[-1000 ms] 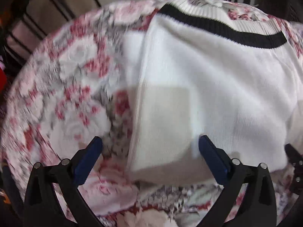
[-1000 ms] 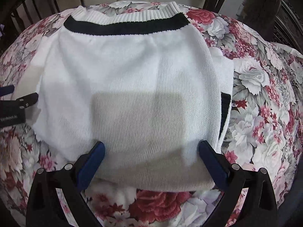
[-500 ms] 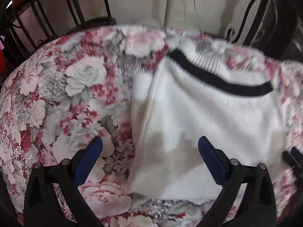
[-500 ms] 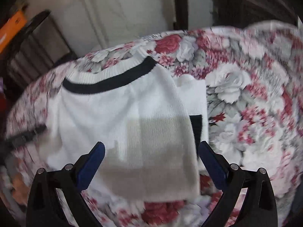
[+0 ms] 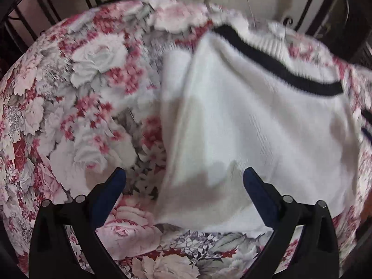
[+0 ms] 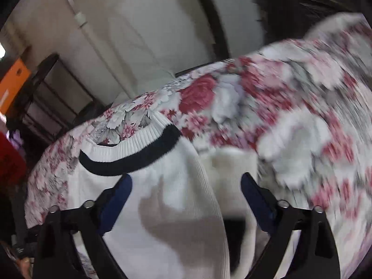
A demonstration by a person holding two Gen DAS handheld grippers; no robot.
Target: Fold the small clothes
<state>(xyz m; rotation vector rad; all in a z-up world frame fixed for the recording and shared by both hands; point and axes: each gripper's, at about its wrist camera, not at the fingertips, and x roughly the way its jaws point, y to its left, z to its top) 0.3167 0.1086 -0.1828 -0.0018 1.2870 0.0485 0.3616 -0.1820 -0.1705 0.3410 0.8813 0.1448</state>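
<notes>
A small white knit sweater (image 5: 267, 127) with a black band at its ribbed hem lies folded on a floral tablecloth (image 5: 81, 93). It also shows in the right wrist view (image 6: 162, 186), with a folded sleeve and a black cuff (image 6: 233, 229) at its right side. My left gripper (image 5: 183, 181) is open and empty, above the sweater's near left corner. My right gripper (image 6: 186, 186) is open and empty, above the sweater's right edge and tilted to the right.
The round table is covered by the floral cloth (image 6: 290, 127). Dark metal chair backs (image 5: 28, 23) stand around it. A pale wall (image 6: 139, 34) is behind. An orange object (image 6: 14, 81) is at the far left.
Both grippers have lifted and pulled back from the sweater. The right gripper has swung and tilted to the right, so the wall shows. The sweater has stayed flat.
</notes>
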